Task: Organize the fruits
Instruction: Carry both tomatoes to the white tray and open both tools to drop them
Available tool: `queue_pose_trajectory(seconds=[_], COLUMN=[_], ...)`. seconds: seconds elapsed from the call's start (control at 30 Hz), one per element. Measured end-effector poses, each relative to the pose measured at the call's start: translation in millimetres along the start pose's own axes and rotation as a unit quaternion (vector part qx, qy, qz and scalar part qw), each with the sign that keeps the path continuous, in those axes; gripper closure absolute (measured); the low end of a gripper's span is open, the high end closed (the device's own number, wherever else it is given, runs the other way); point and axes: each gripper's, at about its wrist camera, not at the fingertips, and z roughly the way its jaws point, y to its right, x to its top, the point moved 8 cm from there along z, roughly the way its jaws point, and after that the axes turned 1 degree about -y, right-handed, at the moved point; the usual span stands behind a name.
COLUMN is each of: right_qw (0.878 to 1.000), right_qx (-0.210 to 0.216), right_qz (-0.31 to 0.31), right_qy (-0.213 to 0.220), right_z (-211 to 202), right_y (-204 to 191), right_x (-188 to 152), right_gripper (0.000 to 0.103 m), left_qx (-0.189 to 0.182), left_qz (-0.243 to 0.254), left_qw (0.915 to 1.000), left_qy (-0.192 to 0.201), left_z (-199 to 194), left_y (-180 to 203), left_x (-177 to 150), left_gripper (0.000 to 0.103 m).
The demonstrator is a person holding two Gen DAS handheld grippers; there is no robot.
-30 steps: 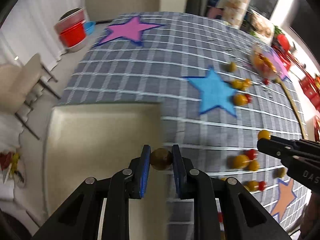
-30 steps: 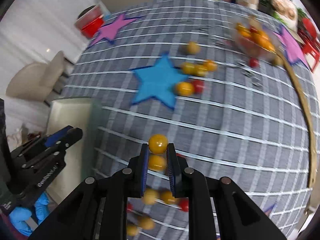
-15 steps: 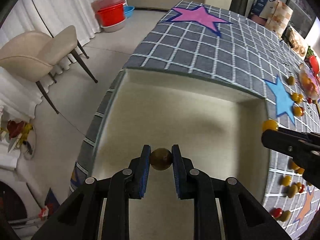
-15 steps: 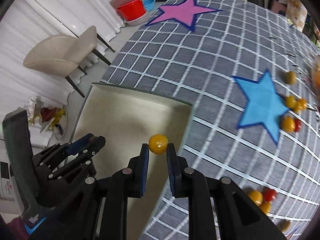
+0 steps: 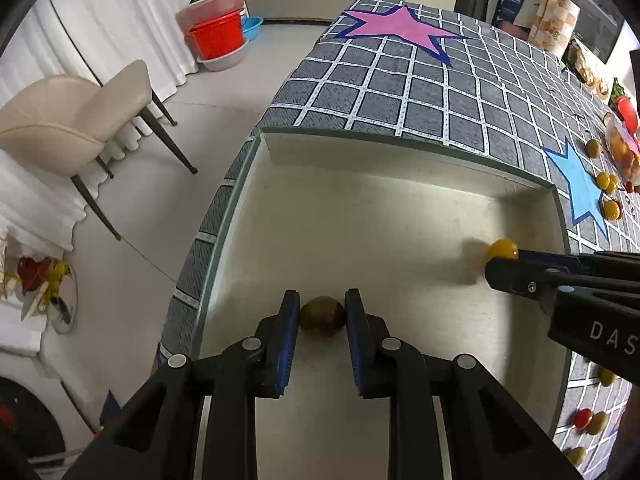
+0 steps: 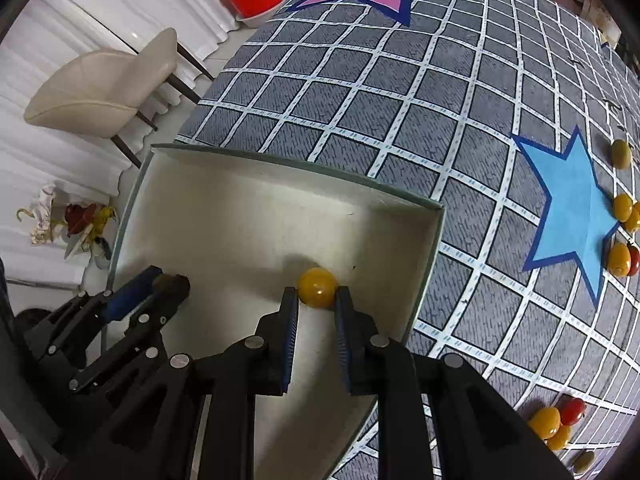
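A grey cloth with a white grid and paper stars is covering the surface, which is standing in a room with white curtains and a pale floor. The left gripper is pointing steeply down into a shallow cream rectangular tray, and its blue pads are clamping a dull brownish-green round fruit between them. The right gripper is pointing down into the same tray, near its right wall, and its pads are closing on a shiny yellow round fruit at their very tips. In the left wrist view this yellow fruit is showing at the tip of the right gripper, above the tray floor, with a shadow beside it. Further out, a light blue star is lying on the cloth, and several small yellow and red fruits are lying just beside its right points. More of them are sitting near the lower right edge. A pink star is lying at the far end. On the floor, a beige chair is standing near a stack of red and pink basins.
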Motion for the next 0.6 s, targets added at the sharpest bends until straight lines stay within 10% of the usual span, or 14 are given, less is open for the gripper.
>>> queue_pose_trajectory(seconds=[0.1, 0.4, 0.6], right_qw=[1.0, 0.999, 0.997], right_qx=[-0.001, 0.033, 0.03], right_qz=[-0.005, -0.007, 0.017], right_qy=[0.004, 0.035, 0.07], right_z=[2, -29, -71], right_y=[-3, -10, 15], right_x=[2, 7, 3], right_gripper=[0.082, 0.025, 0.024], left_qx=[0.011, 0.02, 0.011], left_qz=[0.003, 0.026, 0.048], left_qw=[0.9999, 0.9994, 0.9987], left_qy=[0.003, 0.007, 0.012], left_z=[0, -9, -28], left_y=[-4, 8, 31], left_x=[3, 1, 5], left_gripper=[0.021, 0.02, 0.02])
